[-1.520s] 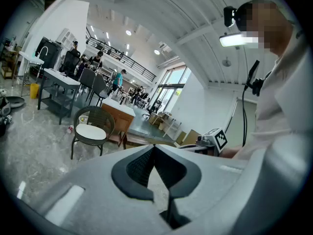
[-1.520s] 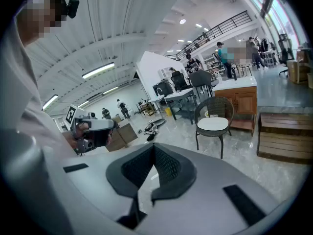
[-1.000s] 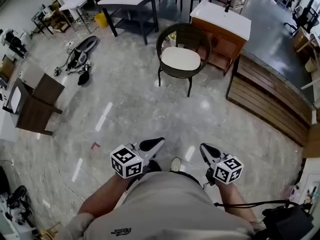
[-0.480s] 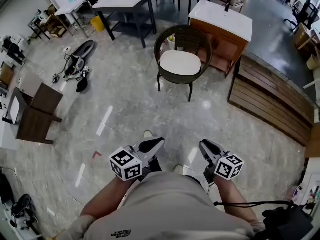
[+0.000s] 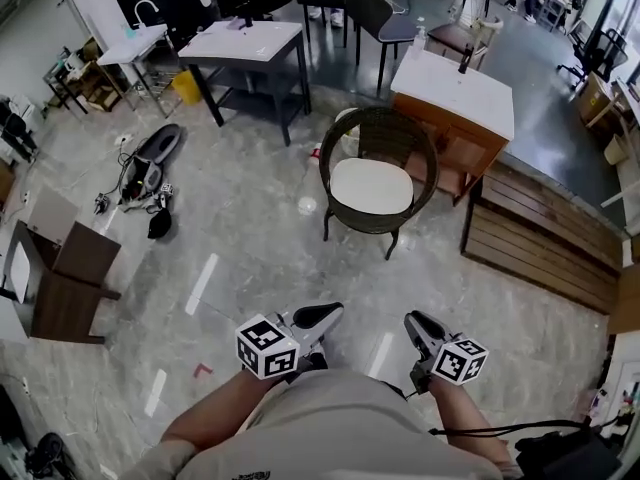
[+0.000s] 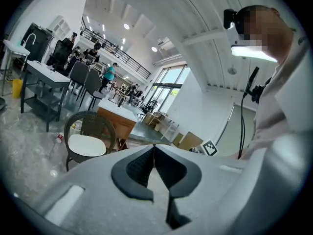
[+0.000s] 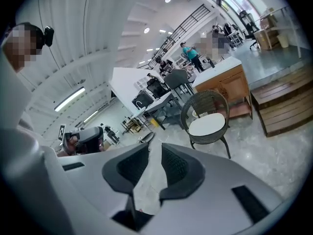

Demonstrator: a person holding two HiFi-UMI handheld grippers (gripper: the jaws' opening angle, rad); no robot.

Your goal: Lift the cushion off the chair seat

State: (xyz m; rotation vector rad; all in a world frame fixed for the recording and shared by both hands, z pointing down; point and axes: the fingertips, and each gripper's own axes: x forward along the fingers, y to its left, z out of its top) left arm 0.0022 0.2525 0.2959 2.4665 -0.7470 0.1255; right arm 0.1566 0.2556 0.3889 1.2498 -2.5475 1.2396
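Round white cushion [image 5: 372, 185] lies in the seat of the wicker chair [image 5: 380, 130], far ahead, well apart from both grippers. Left gripper [image 5: 330, 314]: jaws together, empty. Right gripper [image 5: 413, 320]: jaws parted, have just been opening, nothing between them.

You stand on a glossy grey marble floor [image 5: 250, 258]; ahead are a white-topped wooden cabinet [image 5: 455, 93], a grey table [image 5: 245, 43] and, rightward, slatted wooden decking [image 5: 540, 258].
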